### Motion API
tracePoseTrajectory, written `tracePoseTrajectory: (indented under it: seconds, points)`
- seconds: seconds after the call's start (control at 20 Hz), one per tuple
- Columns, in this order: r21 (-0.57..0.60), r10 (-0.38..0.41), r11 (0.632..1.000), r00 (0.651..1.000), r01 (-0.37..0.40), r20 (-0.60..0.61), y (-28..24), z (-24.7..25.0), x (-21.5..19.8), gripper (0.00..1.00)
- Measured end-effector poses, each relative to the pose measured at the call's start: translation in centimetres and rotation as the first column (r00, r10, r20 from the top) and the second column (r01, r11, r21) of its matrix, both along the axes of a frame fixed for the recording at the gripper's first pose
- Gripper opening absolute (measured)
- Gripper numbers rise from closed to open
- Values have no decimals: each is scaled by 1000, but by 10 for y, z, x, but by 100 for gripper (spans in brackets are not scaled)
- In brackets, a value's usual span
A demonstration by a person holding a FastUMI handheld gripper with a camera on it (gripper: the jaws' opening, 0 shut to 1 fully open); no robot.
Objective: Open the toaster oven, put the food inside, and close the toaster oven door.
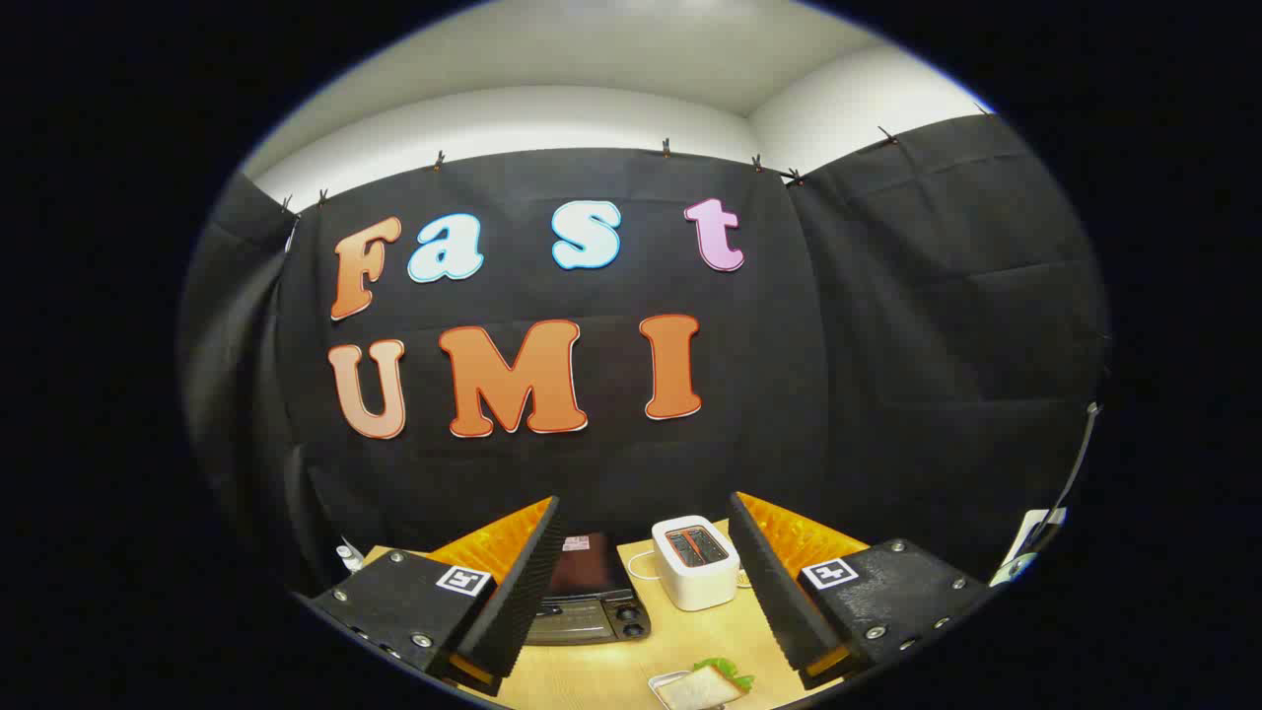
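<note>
Wooden table (680, 646) is lying below the gripper (641, 631), whose fingers are standing wide apart, holding nothing, well above everything. Between them, near, the sandwich (702, 684) is sitting on a small tray (663, 680). Farther and to the left, the oven (587, 597) is sitting with its door seemingly shut, partly hidden behind the left finger. A white toaster (696, 560) is standing right of it, cable trailing. Reaching for the oven door, a finger could be clipping the toaster or dragging the tray, since all three are sitting close together.
</note>
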State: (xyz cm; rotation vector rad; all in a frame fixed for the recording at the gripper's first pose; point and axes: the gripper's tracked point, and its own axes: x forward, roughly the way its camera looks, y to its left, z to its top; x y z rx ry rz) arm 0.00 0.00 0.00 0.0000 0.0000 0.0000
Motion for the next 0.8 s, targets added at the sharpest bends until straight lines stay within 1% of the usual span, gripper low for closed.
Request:
tracePoseTrajectory:
  seconds: [0.1,0.2,0.45,0.8]
  points:
    - [-14,18,1000,1000,-18,-3,7,-1,-2,99]
    - [-23,20,1000,1000,-19,5,10,0,3,99]
    - [5,42,999,999,-42,-16,19,-7,4,99]
    - [10,16,1000,1000,-16,-1,12,-3,4,99]
